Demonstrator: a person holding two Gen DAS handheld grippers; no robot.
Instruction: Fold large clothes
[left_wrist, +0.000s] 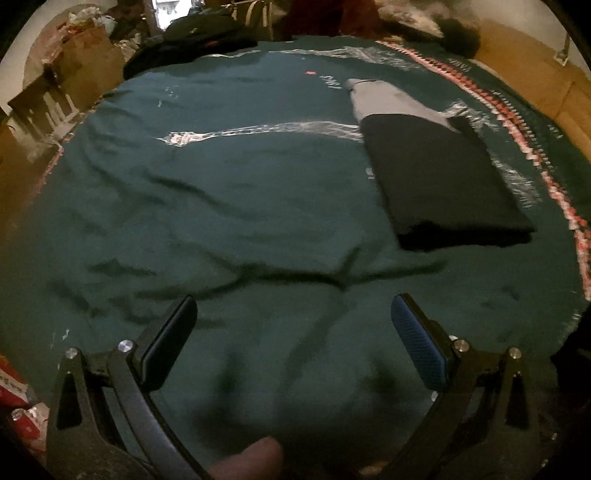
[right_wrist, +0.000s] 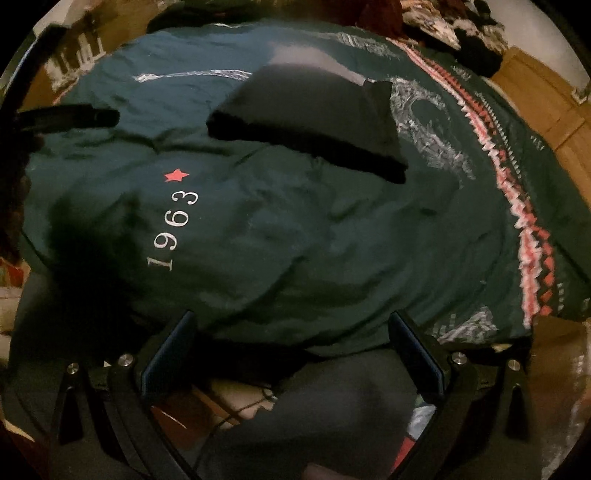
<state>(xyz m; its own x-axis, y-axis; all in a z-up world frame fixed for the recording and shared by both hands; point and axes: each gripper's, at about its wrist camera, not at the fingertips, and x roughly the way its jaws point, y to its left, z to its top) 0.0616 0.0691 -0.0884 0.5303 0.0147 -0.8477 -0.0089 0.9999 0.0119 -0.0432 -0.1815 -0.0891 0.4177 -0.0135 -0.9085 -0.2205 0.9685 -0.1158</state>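
The left tongs stand wide apart with nothing between them, hovering over a dark green cover that lies spread and wrinkled over a wide surface; whether that is a bed or a tabletop cannot be told. Ahead of the left tongs and off to their right lies the folded black garment, flat on the green cover and well apart from the fingers. A grey piece of clothing sticks out from under its far end. A thumb tip shows at the lower edge of the left wrist view, between the arms of the tongs.

The right tongs are also wide apart and hold nothing. Their tips sit just over the near edge of the green cover. The folded black garment lies far ahead of them, roughly straight in front, with the grey clothing beyond it. Between the garment and the right tongs, to the left, the cover carries a red star and the white numerals 1963. A red and white zigzag border runs along the cover to the right of the tongs. Below the cover's edge, between the fingers, there is dark cloth, too dim to identify. A dark bar-like shape reaches in from the left, likely the other tongs.
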